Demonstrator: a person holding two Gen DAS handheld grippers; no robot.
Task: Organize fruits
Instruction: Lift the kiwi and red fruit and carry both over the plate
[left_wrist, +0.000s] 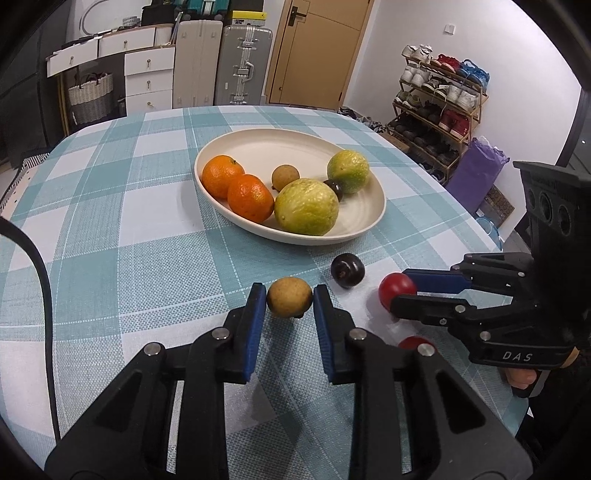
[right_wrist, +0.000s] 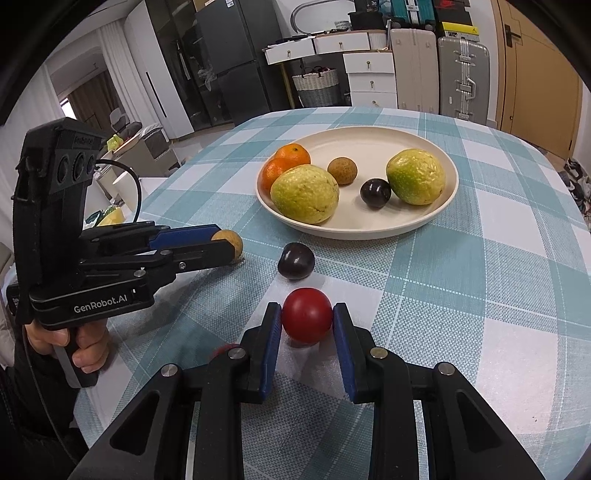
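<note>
From the left wrist camera, the left gripper (left_wrist: 289, 297) had its blue pads pressed against either side of a small tan longan (left_wrist: 289, 296) on the checked tablecloth (left_wrist: 129, 236), pinching it just in front of the cream plate (left_wrist: 364, 221). A dark plum (left_wrist: 347, 270) lay loose on the cloth between that longan and the plate's near rim. To the right of the plate's near edge, the right gripper (left_wrist: 400, 293) reached in sideways with its fingers closed around a red tomato (left_wrist: 395, 291); a second red fruit (left_wrist: 413, 342) peeked out below that gripper, nearer the camera. On the plate sat two mandarins (left_wrist: 236, 186), two yellow-green guavas (left_wrist: 306, 206), another longan (left_wrist: 285, 177) and another dark plum (left_wrist: 334, 188).

From the right wrist camera, the right gripper (right_wrist: 307, 317) gripped the red tomato (right_wrist: 307, 315) between both pads, on the tablecloth (right_wrist: 461, 295) in front of the plate (right_wrist: 436, 218). The loose dark plum (right_wrist: 296, 260) rested between the tomato and the plate's near rim. Left of the plate, the left gripper (right_wrist: 225, 245), held in a hand (right_wrist: 79, 343), was clamped on the tan longan (right_wrist: 231, 243). The second red fruit (right_wrist: 223, 350) showed partly behind the right gripper's left finger. The guavas (right_wrist: 305, 194), mandarins (right_wrist: 286, 164), longan (right_wrist: 342, 170) and plum (right_wrist: 375, 193) lay on the plate.
</note>
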